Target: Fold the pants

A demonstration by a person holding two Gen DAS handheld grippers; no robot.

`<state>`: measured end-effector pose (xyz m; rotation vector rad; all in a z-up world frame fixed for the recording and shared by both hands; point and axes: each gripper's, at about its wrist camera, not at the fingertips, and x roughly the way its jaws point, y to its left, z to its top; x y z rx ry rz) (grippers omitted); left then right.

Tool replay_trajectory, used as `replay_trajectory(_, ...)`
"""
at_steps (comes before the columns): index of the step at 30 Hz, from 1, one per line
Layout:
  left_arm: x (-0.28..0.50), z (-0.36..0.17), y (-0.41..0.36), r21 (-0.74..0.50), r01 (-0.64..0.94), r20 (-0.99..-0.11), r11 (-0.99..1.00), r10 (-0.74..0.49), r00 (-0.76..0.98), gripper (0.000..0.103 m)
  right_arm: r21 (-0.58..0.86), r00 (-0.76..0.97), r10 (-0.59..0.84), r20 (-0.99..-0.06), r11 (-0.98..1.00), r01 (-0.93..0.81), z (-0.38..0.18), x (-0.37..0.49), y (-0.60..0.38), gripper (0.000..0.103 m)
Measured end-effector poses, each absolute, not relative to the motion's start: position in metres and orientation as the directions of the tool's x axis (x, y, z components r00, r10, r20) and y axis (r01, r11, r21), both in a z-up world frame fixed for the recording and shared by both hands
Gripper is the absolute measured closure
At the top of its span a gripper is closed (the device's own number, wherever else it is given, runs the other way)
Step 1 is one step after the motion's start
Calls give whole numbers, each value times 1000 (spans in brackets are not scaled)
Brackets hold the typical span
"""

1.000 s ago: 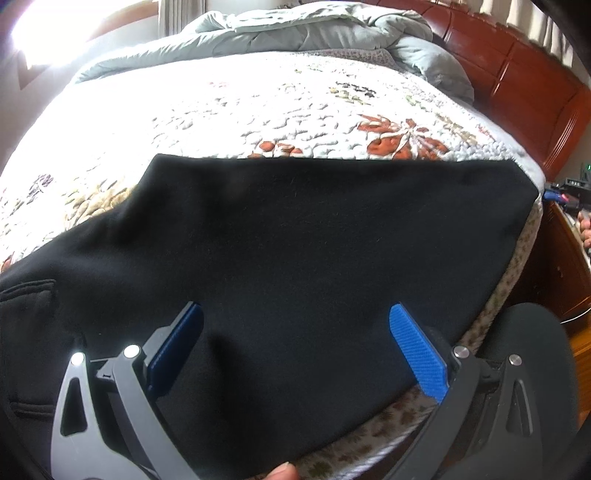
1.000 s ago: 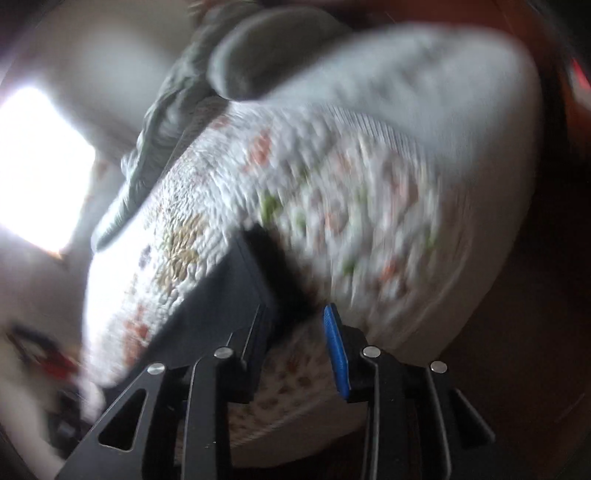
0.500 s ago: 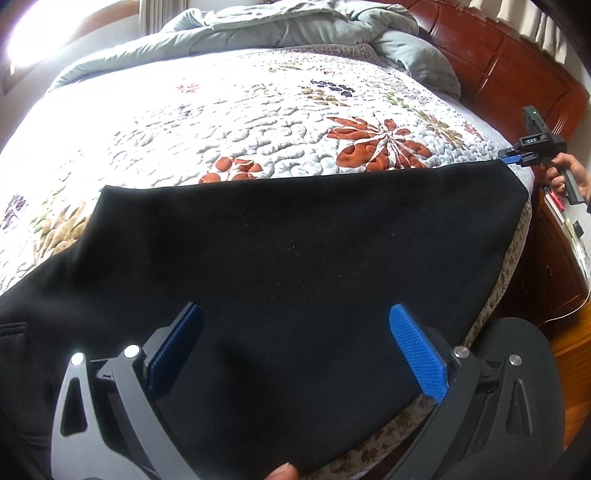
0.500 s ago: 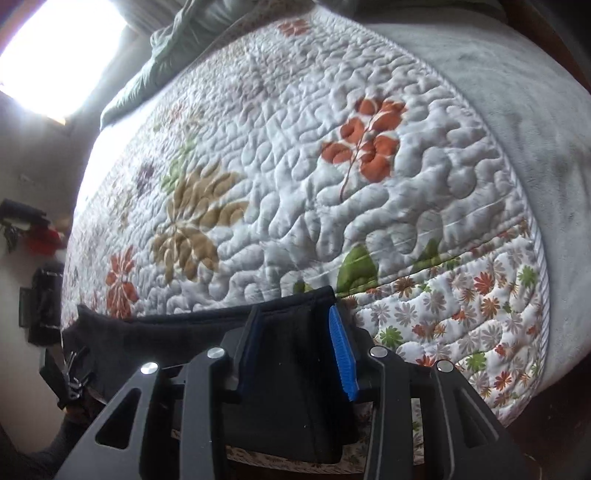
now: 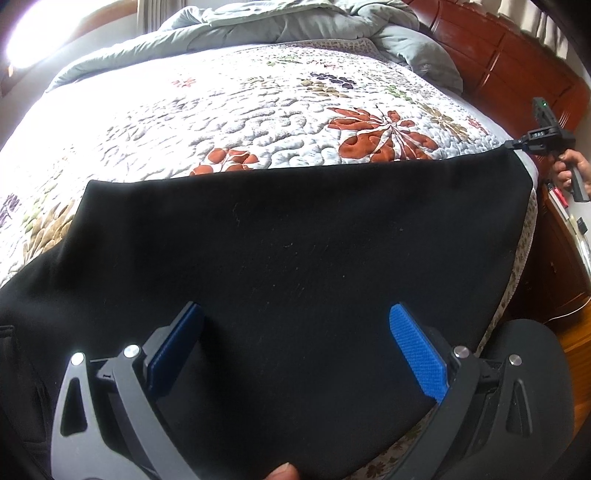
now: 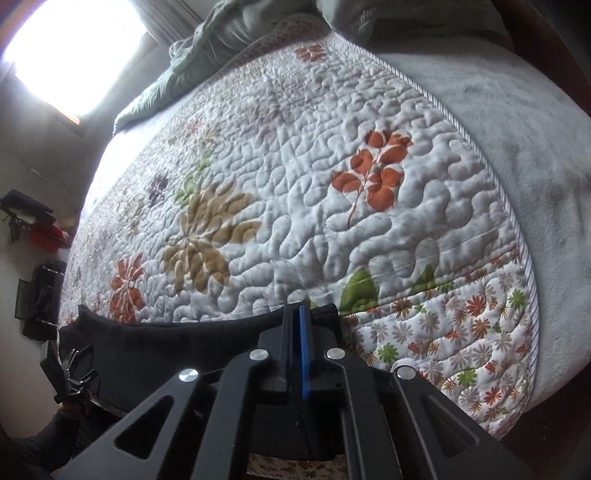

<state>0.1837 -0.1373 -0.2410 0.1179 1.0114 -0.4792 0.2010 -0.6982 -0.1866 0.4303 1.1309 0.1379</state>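
Black pants (image 5: 295,240) lie spread across the near side of a flower-patterned quilt (image 5: 240,110) on a bed. My left gripper (image 5: 295,310) hovers open just over the middle of the cloth, blue pads wide apart, nothing between them. A fingertip shows at the bottom edge. At the far right corner of the pants, my right gripper (image 5: 517,144) pinches the fabric, a hand behind it. In the right wrist view this gripper (image 6: 298,317) has its jaws closing, pressed together on the edge of the pants (image 6: 177,343). The left gripper (image 6: 74,365) shows small at the cloth's far end.
A grey duvet (image 5: 295,22) is bunched at the head of the bed below a red-brown wooden headboard (image 5: 517,62). A wooden nightstand (image 5: 554,266) stands right of the bed. A dark rounded seat (image 5: 528,369) sits by the near corner. Dark and red items (image 6: 40,236) hang on the wall.
My right gripper swung in to the corner of the pants, took the edge between its fingers, then shut on it. The left gripper stayed open over the cloth, drifting slightly.
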Motion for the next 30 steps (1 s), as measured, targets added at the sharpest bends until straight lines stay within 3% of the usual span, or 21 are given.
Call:
replay_trajectory(10, 177, -247, -139, -67, 431, -824, 900, -294, 485, 3, 405, 412, 297, -861, 892, 203, -218, 206, -703, 97)
replay_trajectory(15, 175, -240, -137, -85, 428, -823, 900, -306, 478, 3, 520, 575, 283, -768, 800, 300, -191, 155, -719, 70)
replay_trajectory(20, 166, -236, -127, -130, 418, -809, 899, -340, 479, 3, 621, 647, 261, -717, 660, 422, -207, 82, -726, 70)
replay_trajectory(26, 159, -240, -125, -106, 428, -817, 898, -324, 477, 3, 710, 687, 295, -664, 537, 455, -242, 66, -717, 70)
replay_trajectory(30, 157, -244, -127, -72, 437, -826, 897, -299, 478, 3, 705, 695, 268, -667, 528, 473, -247, 63, -719, 90)
